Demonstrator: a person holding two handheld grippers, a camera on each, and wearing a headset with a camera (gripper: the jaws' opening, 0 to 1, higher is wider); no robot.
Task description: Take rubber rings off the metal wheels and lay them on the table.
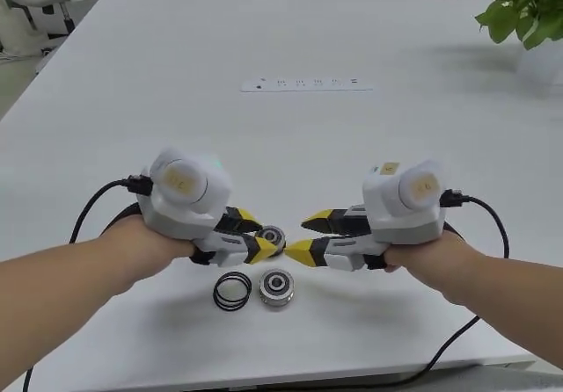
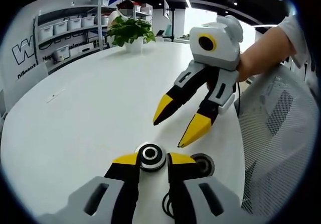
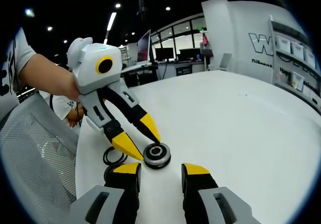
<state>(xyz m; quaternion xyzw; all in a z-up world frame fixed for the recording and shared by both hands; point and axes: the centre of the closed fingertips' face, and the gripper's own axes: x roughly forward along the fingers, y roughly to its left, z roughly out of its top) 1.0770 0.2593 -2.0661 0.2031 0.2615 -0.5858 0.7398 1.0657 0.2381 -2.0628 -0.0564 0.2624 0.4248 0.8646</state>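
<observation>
Writing: big white "W" wall lettering point(image 3: 260, 43) with a smaller line under it that's too blurry to read. Couldn't spot any brand on the grippers themselves.

Left gripper point(image 2: 151, 159): clamped on the held wheel point(image 3: 157, 154), yellow tips pinching it from either side, lifted a bit off the table point(image 1: 369, 146).

Right gripper point(image 3: 161, 170): jaws spread apart with nothing in them, tips pointing at the held wheel from just beside it, not touching as far as I can see.

Held wheel: small round metal disc, shiny hub with a hole in the middle and a dark band round the rim.

Second wheel point(image 1: 276, 287): lying flat on the table, just below the two sets of tips in the head view. Same look, silvery with a dark centre.

Rubber rings point(image 1: 232, 291): thin black loops, flat on the table and overlapping, right next to the second wheel on its left side.

Table: smooth matte white top.

Grippers: white and grey plastic bodies, black jaws with yellow pointed tips, black cables trailing off the back.

Background: white power strip point(image 1: 306, 84) farther up the table, leafy green plant point(image 1: 519, 5) at the far corner.
</observation>
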